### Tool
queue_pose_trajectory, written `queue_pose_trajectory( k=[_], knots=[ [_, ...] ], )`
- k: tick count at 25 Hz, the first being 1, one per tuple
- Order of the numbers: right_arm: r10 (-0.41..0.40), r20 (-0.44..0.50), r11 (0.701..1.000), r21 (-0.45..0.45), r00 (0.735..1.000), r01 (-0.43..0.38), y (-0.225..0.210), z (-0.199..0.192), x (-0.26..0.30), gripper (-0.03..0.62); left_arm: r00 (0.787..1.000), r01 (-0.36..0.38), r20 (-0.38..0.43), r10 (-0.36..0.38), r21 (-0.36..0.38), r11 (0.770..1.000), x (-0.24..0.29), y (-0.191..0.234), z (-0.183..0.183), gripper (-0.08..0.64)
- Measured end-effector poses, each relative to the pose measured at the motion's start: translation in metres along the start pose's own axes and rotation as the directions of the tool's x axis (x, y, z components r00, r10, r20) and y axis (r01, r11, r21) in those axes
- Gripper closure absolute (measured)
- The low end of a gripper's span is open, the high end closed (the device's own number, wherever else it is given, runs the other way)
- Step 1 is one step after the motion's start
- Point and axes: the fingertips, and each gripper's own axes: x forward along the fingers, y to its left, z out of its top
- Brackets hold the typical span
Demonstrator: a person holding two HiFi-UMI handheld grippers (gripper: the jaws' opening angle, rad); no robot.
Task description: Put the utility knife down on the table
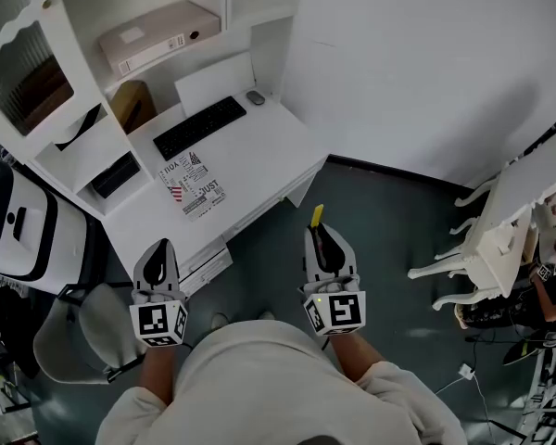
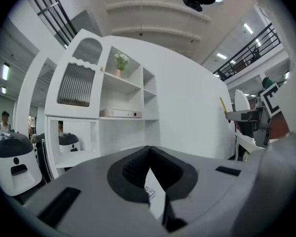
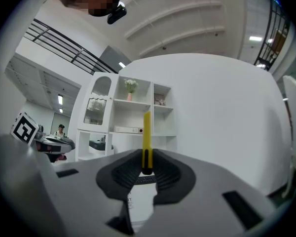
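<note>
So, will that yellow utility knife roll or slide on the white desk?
The utility knife looks slim, rigid and probably light, pinched in the right gripper. Its flat sides should stop rolling, though the smooth white desk may let it skid.

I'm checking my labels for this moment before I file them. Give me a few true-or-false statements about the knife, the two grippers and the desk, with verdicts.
1. The right gripper grips a yellow utility knife between its fingers. True.
2. The utility knife lies on the white desk. False: it is in the right gripper, off the desk.
3. The left gripper holds a pen. False: its fingers are together with nothing between them.
4. A black keyboard lies on the desk. True.
</note>
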Motion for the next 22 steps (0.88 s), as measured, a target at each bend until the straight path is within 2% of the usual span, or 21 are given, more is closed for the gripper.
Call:
queue_pose_trajectory(
  k=[10, 22],
  knots=[
    [0.033, 0.002, 0.999, 0.012, 0.999, -0.033, -0.017, -0.005, 0.011, 0.523, 0.999, -0.046, -0.006, 0.046, 0.009, 0.999, 0.006, -0.005, 0.001, 0.560],
    [0.018, -0.019, 1.000, -0.019, 1.000, -0.019, -0.022, -0.016, 0.078, 0.523, 1.000, -0.020, 0.007, 0.020, -0.020, 1.000, 0.080, 0.025, -0.009, 0.560]
  ],
)
